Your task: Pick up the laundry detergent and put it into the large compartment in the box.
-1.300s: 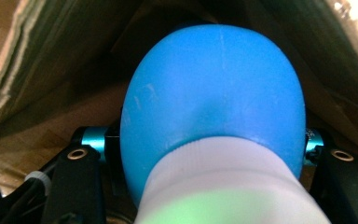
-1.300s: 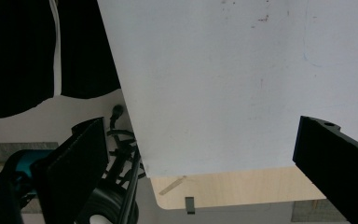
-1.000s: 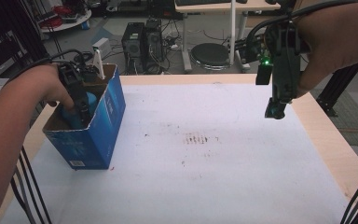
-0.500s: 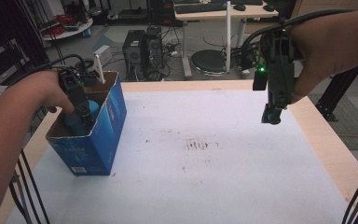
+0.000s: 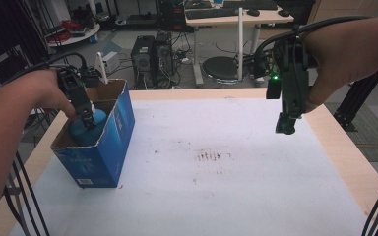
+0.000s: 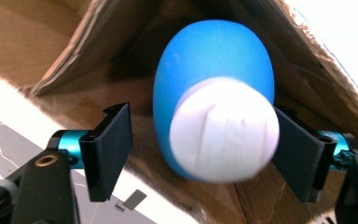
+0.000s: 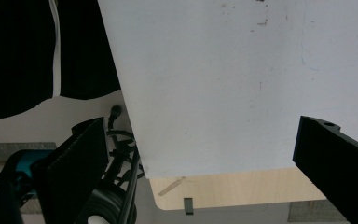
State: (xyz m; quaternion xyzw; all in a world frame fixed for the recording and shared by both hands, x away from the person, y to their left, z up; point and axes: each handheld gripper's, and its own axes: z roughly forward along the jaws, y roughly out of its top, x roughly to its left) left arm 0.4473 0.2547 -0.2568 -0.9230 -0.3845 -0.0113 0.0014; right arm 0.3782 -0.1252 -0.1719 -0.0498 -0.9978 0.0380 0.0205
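The left gripper (image 5: 87,119) reaches down into the open top of the blue cardboard box (image 5: 109,147), and its jaws have just been opening: in the left gripper view the left gripper (image 6: 200,156) stands half spread, with the blue bottle (image 6: 214,88) between the two pads, one pad clear of it with a plain gap and the other so close behind the white cap (image 6: 223,128) that contact there cannot be told. The bottle is inside the box, standing on end: its long axis runs up and down, the white cap pointing up toward the gripper and the rounded blue body (image 5: 84,130) reaching down toward the box floor. Brown inner walls and a folded flap of the box surround it on all sides. The right gripper (image 5: 285,129) hangs far from the box, over the opposite side of the table (image 5: 334,147), tips pointing down above the white sheet (image 5: 216,191) that covers the tabletop; in the right gripper view its jaws stand wide apart with nothing between them, only the sheet's edge and the wooden table rim below. Counted: one bottle with one cap, one box, two grippers, one white sheet. The box sits on the sheet's edge nearest the left hand (image 5: 44,91), with a patch of dark smudges (image 5: 211,156) on the sheet between the box and the right gripper.
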